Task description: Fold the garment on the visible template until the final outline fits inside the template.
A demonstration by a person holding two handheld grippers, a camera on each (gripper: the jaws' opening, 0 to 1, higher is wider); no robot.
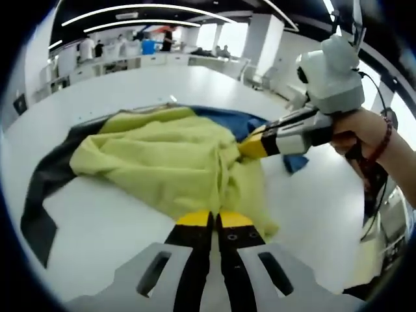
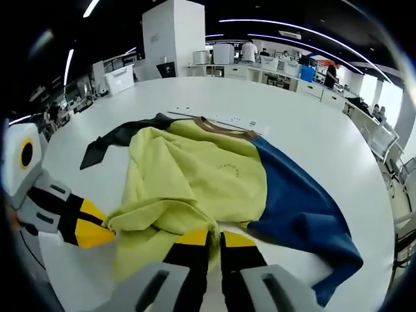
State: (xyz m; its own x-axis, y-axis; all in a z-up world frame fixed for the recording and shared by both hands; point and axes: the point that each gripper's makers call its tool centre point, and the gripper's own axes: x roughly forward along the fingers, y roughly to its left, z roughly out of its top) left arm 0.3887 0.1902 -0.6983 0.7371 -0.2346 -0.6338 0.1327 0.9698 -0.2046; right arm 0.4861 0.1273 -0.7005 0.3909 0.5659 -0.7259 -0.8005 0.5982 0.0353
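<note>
Both grippers (image 1: 214,220) (image 2: 211,238) pinch the crumpled garment's (image 2: 195,175) near edge, collar (image 2: 221,127) pointing away.

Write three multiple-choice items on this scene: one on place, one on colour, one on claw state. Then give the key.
1. On what does the garment lie?
A. white table
B. floor
C. chair

2. Which colours show on the garment?
A. red, white, grey
B. yellow, blue, black
C. green, pink

3. How does the right claw stand?
A. wide open above the cloth
B. shut on the yellow cloth's edge
C. holding a cup

Key: 1 A, the cloth spreads over the white tabletop. 2 B, yellow middle, blue side, black sleeve. 3 B, its yellow tips meet on the cloth's hem; the left claw likewise pinches the garment.
</note>
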